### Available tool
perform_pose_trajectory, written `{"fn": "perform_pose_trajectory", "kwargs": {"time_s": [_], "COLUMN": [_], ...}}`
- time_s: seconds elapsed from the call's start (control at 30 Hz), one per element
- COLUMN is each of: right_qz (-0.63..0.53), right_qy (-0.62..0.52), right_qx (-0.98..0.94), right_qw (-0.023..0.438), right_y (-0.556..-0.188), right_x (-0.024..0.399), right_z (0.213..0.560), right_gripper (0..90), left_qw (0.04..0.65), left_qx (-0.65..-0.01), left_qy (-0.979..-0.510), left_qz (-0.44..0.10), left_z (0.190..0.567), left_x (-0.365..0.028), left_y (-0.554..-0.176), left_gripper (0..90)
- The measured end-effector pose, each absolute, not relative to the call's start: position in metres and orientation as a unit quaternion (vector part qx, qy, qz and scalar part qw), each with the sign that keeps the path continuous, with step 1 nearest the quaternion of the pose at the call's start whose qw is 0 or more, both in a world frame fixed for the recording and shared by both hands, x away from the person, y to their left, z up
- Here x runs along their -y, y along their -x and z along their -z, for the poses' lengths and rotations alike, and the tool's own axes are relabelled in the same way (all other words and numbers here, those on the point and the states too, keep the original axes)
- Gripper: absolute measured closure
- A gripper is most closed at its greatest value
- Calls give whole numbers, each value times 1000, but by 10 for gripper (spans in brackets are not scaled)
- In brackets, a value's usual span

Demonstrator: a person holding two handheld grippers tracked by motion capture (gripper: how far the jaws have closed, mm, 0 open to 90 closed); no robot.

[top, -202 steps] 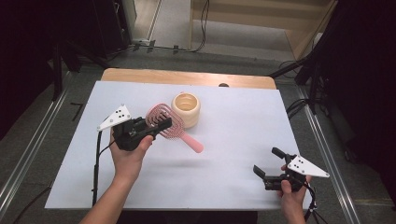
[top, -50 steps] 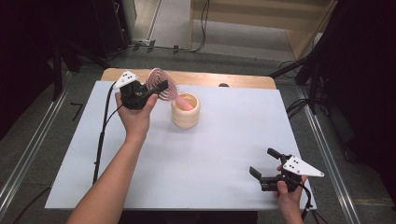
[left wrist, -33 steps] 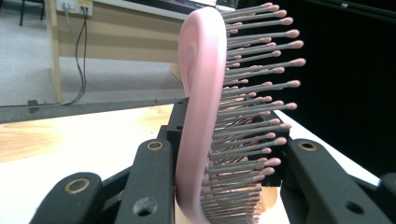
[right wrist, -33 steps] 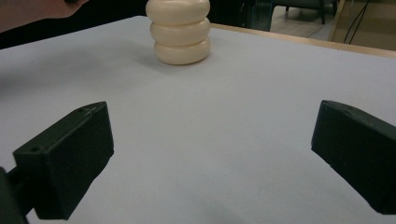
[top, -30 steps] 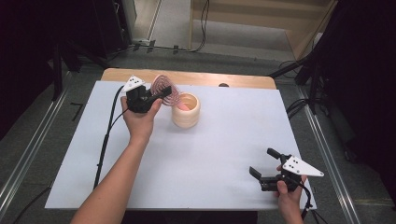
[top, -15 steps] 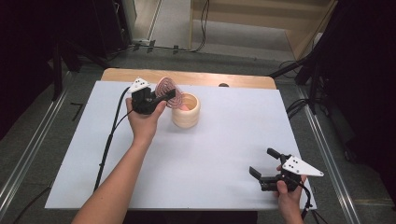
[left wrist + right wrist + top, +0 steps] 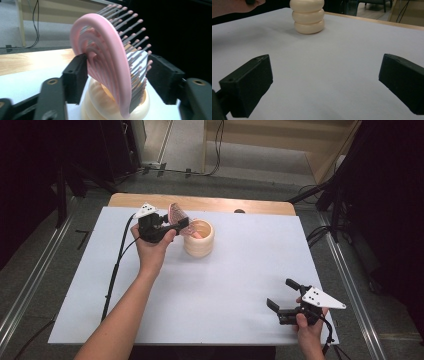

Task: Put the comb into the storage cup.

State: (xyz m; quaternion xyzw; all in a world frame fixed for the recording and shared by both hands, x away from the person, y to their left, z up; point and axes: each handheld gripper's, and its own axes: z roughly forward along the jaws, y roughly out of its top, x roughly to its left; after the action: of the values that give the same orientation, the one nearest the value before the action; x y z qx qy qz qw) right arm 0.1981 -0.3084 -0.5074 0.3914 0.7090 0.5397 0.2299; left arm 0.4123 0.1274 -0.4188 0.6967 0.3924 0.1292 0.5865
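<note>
Now the brush (image 7: 107, 62) is sitting handle-down in the cup (image 7: 199, 238); left hand-held gripper (image 7: 172, 226) jaws have just been opening, releasing it; right hand-held gripper (image 7: 286, 300) is idling agape near the worktop's (image 7: 240, 270) near-right corner.

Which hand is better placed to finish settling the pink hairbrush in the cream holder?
Left. Its fingers stand open around the hairbrush at the holder; the right gripper waits far off.

The left gripper (image 7: 172, 226), arm stretched forward over the table, has just been opening its jaws; the right gripper (image 7: 282, 301) rests near, apparently wide open.
</note>
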Motion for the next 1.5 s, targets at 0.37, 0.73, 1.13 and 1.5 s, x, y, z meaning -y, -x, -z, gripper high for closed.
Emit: {"fn": "perform_pose_trajectory", "kwargs": {"time_s": [0.37, 0.73, 1.13, 1.5], "right_qz": [-539, -540, -538, -537], "right_qy": [-391, -391, -391, -392], "right_qx": [-709, -709, -709, -710], "right_qw": [230, 231, 232, 232], "right_y": [-198, -198, -198, -199], "right_x": [308, 308, 307, 307], "right_z": [507, 507, 507, 507], "right_gripper": [0, 0, 0, 0], "left_qw": [608, 607, 607, 600], "left_qx": [-370, -352, -343, -329], "left_qy": [-689, -697, -701, -714], "left_qz": [-137, -143, -147, -150], "left_z": [415, 417, 418, 424], "left_x": [-130, -136, -146, -151], "left_y": [-405, -395, -382, -366], "left_gripper": [89, 0, 0, 0]}}
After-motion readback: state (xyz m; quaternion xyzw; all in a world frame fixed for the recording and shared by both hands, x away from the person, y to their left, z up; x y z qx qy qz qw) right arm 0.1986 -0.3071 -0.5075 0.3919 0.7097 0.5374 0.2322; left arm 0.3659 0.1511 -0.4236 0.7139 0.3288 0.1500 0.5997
